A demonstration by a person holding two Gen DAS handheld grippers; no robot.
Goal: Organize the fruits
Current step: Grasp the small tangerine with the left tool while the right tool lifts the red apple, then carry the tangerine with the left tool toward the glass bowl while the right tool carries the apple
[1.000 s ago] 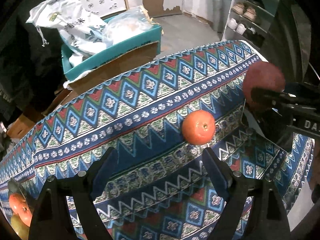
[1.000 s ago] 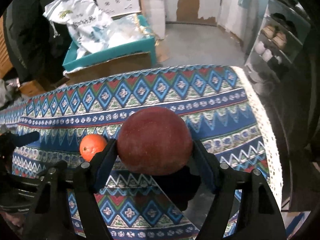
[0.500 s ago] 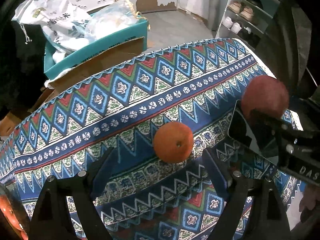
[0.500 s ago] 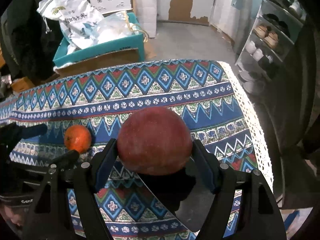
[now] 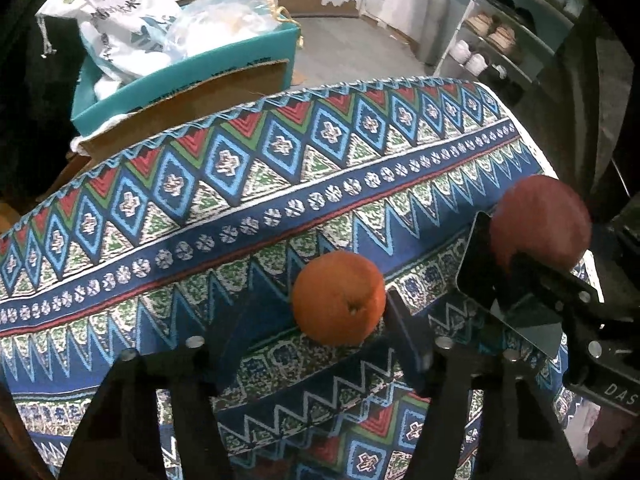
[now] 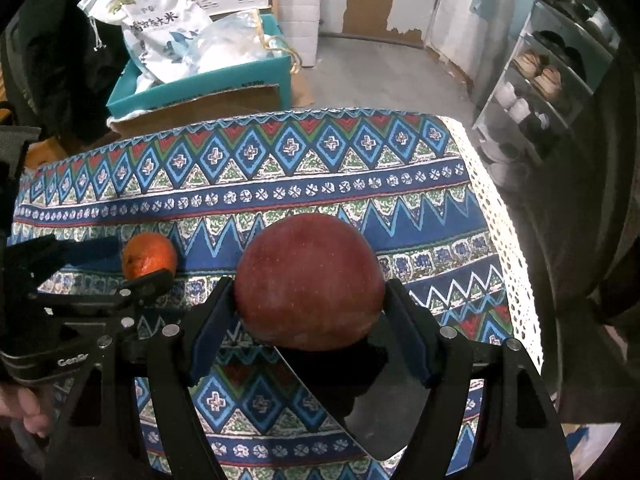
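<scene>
An orange (image 5: 339, 297) lies on the patterned tablecloth (image 5: 240, 184). My left gripper (image 5: 320, 320) is open around it, the right finger (image 5: 404, 332) close against the orange and the left finger (image 5: 236, 328) apart from it. It also shows in the right wrist view (image 6: 149, 255), between the left gripper's fingers. My right gripper (image 6: 308, 308) is shut on a red apple (image 6: 309, 280) and holds it above the cloth, to the right of the orange. The apple also shows in the left wrist view (image 5: 540, 224).
Behind the table stands a teal box (image 5: 188, 76) holding white bags (image 5: 124, 20). A shoe rack (image 5: 504, 40) stands at the back right. The tablecloth's lace edge (image 6: 508, 240) marks the table's right end, with grey floor beyond.
My left gripper has moved forward and right, so the orange now sits between its fingers. The fingers have closed in somewhat. The right gripper still holds the apple.
</scene>
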